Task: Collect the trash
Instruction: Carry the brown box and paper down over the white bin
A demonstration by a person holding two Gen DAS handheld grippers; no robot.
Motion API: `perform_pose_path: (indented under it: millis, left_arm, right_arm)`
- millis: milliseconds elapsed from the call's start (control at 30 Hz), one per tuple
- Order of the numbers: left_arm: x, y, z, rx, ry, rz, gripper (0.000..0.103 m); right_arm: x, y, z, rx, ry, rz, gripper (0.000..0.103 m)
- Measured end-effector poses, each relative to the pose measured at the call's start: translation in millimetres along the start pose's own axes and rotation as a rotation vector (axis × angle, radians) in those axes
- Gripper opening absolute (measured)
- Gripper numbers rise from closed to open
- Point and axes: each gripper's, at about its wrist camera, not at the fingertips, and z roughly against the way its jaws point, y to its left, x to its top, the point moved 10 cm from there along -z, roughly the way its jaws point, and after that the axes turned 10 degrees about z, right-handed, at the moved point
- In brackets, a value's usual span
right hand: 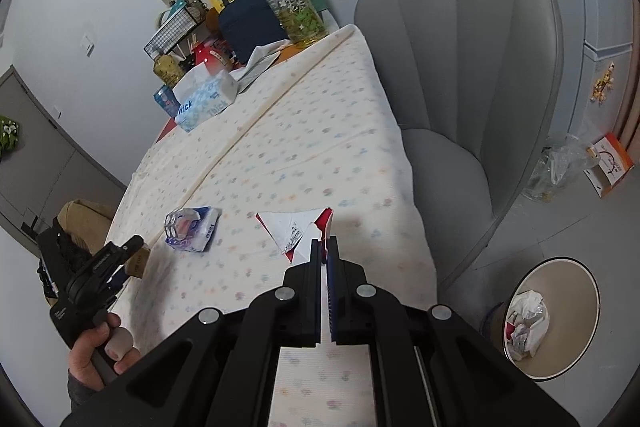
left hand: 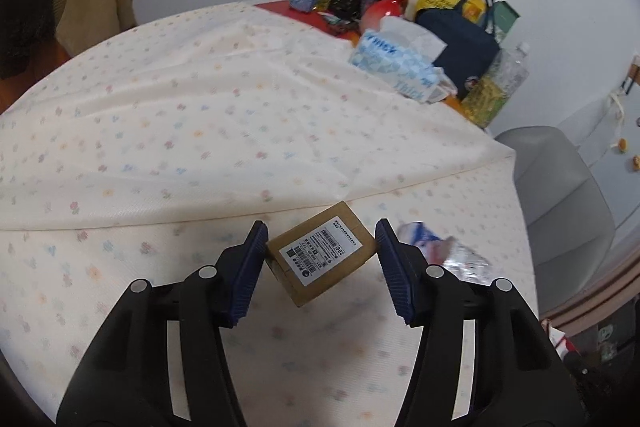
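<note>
- The table (left hand: 200, 99), under a pale flowered cloth, fills most of both views, with a heap of bags, jars and a tissue box (left hand: 394, 65) at its far end.
- A grey chair (right hand: 472, 67) stands just beside the table.
- A bin (right hand: 554, 315) sits on the floor near the chair, with crumpled paper inside.
- The left tongs (left hand: 321, 245) are spread, a pad at each side of a small cardboard box (left hand: 322, 253) lying on the cloth; whether the pads touch it I cannot tell.
- The right tongs (right hand: 326, 247) are pressed together, pinching the edge of a torn red-and-white paper wrapper (right hand: 296, 231) at the table's near end.
- A crushed plastic bottle (right hand: 192, 229) with a blue label lies between box and wrapper.
</note>
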Motion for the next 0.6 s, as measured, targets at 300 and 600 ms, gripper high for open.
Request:
perform_pose_path:
  millis: [300, 600]
  left_arm:
    - [-7.7, -47.6, 27.2, -0.073, -0.019, -0.054, 0.056]
    - [-43.3, -121.2, 35.4, -0.156, 0.009, -0.151, 0.056]
  right_arm:
    - [0.2, -26.6, 16.2, 0.001, -0.033, -0.048, 0.004]
    - [-0.1, -81.2, 54.0, -0.045, -0.084, -0.116, 0.004]
